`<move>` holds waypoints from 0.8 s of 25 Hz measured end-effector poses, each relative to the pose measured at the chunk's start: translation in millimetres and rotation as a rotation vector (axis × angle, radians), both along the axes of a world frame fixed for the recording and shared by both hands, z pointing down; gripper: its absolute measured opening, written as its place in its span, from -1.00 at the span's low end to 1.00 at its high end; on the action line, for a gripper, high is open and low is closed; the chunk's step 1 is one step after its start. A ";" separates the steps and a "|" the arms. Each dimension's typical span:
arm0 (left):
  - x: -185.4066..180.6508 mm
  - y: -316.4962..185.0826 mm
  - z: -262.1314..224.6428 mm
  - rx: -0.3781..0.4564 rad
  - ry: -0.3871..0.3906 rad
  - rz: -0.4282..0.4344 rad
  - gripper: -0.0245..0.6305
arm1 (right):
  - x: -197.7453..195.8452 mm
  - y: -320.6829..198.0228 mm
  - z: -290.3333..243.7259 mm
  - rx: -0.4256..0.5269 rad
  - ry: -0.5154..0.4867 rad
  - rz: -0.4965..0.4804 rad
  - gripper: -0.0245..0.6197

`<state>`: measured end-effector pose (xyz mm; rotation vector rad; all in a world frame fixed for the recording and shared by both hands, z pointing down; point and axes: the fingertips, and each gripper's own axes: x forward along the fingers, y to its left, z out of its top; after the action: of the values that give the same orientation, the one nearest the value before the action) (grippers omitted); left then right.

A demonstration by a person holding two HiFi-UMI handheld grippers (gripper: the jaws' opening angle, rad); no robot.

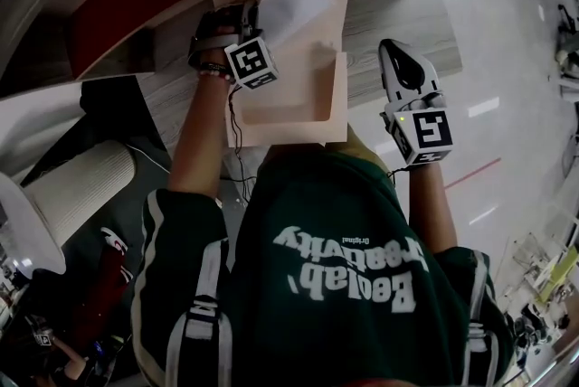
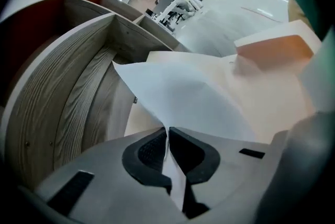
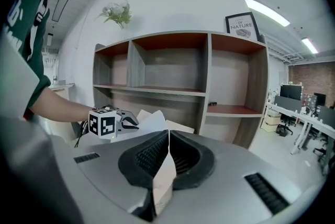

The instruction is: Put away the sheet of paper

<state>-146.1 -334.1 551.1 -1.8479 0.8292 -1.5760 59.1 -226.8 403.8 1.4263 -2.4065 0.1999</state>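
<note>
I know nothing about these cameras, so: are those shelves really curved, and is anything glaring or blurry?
Head view: the wide lens bends the shelves into arcs, and lamp glare streaks the floor. Left gripper view: same bending, with the paper slightly soft. Right gripper view: shelves look nearly straight, evenly lit, dark corners.

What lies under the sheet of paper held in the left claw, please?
An open beige folder on the wooden shelf top. The white sheet of paper covers the folder's far corner, so anything there is hidden.
</note>
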 end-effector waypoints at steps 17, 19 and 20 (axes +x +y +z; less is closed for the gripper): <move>10.4 -24.4 -6.3 0.075 0.132 -0.008 -0.39 | 13.7 -18.1 16.1 -0.031 -0.006 -0.011 -0.81; 11.9 -23.0 -7.6 0.068 0.151 -0.013 -0.39 | 11.6 -19.6 15.8 -0.029 -0.007 -0.019 -0.81; 14.3 -22.1 -9.5 0.061 0.173 -0.022 -0.39 | 11.7 -20.2 14.9 -0.028 -0.008 -0.023 -0.81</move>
<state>-131.8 -356.2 541.6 -1.9569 0.9659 -1.4021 70.9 -247.0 418.7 1.3875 -2.4153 0.2333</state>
